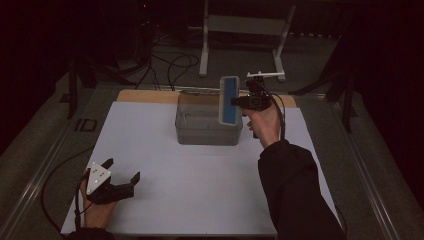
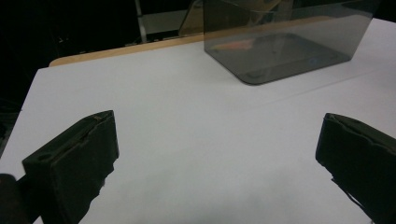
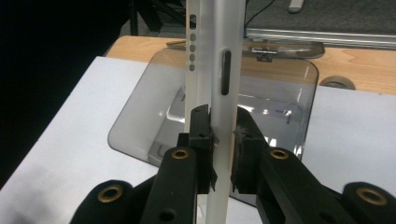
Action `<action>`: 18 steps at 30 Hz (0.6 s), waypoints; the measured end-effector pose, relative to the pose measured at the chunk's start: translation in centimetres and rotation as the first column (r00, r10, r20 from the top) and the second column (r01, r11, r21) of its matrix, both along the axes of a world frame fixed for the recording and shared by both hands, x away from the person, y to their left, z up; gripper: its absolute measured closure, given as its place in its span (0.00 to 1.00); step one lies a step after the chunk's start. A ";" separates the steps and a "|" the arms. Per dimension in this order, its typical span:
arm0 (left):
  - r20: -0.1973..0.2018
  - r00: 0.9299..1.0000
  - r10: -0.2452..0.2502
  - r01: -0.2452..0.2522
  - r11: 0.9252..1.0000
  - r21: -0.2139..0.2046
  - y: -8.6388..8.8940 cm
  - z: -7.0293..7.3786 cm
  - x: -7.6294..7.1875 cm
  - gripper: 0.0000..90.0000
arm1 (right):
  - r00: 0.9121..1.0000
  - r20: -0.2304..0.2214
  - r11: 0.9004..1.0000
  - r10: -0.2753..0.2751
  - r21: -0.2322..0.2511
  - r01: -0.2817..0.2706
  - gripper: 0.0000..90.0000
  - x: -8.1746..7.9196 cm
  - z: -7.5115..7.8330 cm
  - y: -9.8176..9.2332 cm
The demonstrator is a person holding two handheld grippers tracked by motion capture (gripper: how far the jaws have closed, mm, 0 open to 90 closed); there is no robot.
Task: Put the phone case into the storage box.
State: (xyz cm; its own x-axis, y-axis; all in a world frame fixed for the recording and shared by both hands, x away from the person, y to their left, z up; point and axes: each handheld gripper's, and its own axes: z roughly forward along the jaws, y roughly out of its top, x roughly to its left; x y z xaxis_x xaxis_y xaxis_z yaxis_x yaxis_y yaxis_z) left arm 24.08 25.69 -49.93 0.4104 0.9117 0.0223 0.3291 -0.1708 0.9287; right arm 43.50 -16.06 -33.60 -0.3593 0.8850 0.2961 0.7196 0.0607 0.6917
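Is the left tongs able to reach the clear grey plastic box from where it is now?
Probably yes. The left tongs stand open and empty, and bare white table surface lies between them and the clear grey plastic box. The right tongs hold a white and blue flat device above the box's right end.

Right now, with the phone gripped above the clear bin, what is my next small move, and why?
Probably lower it straight down. The right gripper is shut on the phone, held upright over the clear bin, which looks empty. The left gripper rests open, far off.
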 end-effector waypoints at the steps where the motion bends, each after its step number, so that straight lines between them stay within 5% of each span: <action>1: 0.000 1.000 0.000 0.000 1.000 -0.001 0.0 0.0 0.0 0.00 | 1.000 0.000 1.000 -0.002 -0.007 0.002 0.91 0.1 0.0 0.0; 18: 0.003 1.000 0.000 0.000 1.000 -0.003 0.0 0.0 0.0 0.00 | 0.998 -0.026 0.996 -0.058 -0.066 0.057 0.91 1.3 -0.2 -0.1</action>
State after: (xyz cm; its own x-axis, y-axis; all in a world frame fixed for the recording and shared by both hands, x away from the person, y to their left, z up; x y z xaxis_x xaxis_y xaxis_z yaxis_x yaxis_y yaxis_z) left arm 24.05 25.66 -49.93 0.4101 0.9118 0.0206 0.3267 -0.1679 0.9301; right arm 44.76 -16.17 -33.79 -0.2997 0.9217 0.2463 0.7420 0.0629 0.6674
